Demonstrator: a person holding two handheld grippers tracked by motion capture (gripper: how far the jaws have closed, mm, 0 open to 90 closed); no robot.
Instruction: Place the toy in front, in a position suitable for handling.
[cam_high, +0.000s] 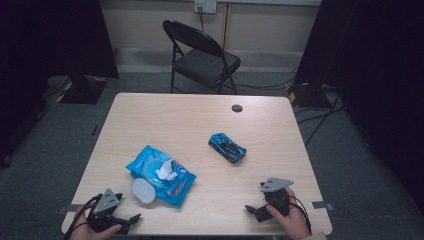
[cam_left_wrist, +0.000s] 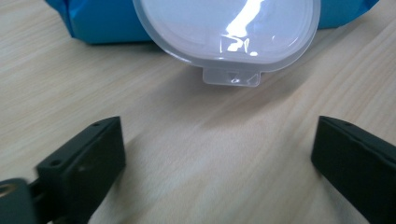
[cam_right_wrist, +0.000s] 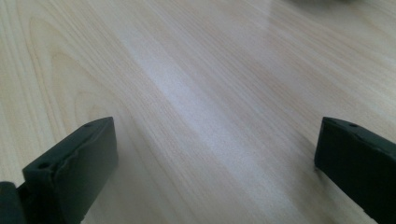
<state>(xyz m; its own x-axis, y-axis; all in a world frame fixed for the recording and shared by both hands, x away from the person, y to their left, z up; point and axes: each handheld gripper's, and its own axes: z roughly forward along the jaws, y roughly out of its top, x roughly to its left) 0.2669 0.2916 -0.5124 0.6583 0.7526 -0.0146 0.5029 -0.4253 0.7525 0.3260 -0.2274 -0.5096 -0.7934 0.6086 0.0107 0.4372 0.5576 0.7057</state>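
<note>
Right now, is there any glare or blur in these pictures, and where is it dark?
Left gripper view: a bright white glare streak on the clear lid of the blue wipes pack, whose near tab looks soft. Right gripper view: a pale sheen band runs across the table; the far edge blurs. High view: the table is evenly lit, while both upper corners are nearly black.

No readable text anywhere. The blue wipes pack (cam_high: 161, 175) has red & white print on its front, too small & blurred in the high view to make out; its clear flip lid (cam_left_wrist: 227, 32) in the left gripper view carries no lettering. The blue toy car (cam_high: 227, 148) shows dark markings, no legible no. or brand
</note>
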